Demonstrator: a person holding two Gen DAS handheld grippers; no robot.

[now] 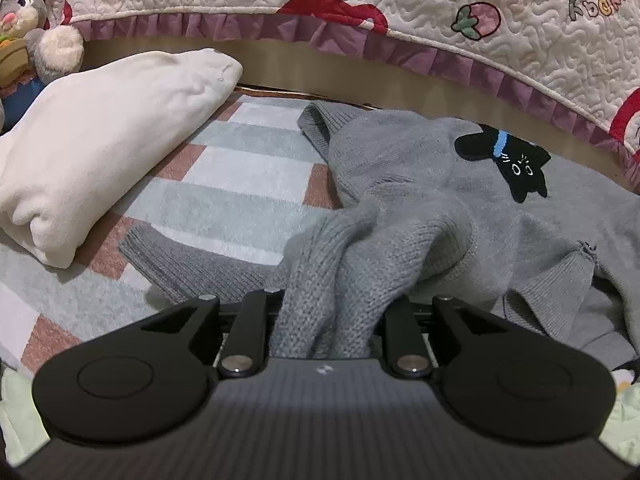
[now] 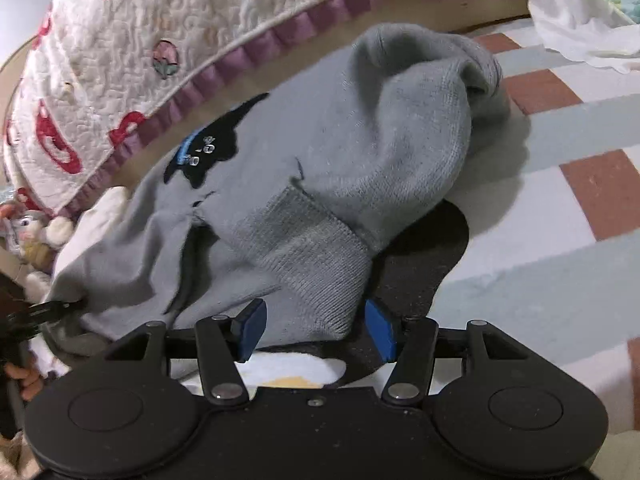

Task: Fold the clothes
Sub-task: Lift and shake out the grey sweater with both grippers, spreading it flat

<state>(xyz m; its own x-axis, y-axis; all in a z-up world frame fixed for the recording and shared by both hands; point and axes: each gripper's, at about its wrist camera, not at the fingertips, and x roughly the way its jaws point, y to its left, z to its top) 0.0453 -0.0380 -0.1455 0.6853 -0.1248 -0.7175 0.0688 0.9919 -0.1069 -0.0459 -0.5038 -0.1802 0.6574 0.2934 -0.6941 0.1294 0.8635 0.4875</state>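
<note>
A grey knitted sweater [image 1: 420, 200] with a black cat patch [image 1: 508, 160] lies crumpled on a striped rug [image 1: 224, 184]. My left gripper [image 1: 328, 320] is shut on a bunched ribbed part of the sweater; its fingertips are hidden under the knit. In the right wrist view the same sweater [image 2: 340, 140] hangs lifted, cat patch [image 2: 208, 144] at left. My right gripper [image 2: 316, 328] holds the ribbed cuff [image 2: 316, 272] between its blue pads [image 2: 252, 328], which stand fairly wide apart. The left gripper [image 2: 44, 312] shows at the far left, holding the sweater's other end.
A folded white garment [image 1: 100, 140] lies on the rug at left. A quilted bedspread with red prints and a purple frill [image 1: 400, 8] hangs behind. A plush rabbit [image 1: 28, 20] sits at top left. White cloth [image 2: 580, 20] lies at top right. A black-and-white item [image 2: 400, 280] lies under the cuff.
</note>
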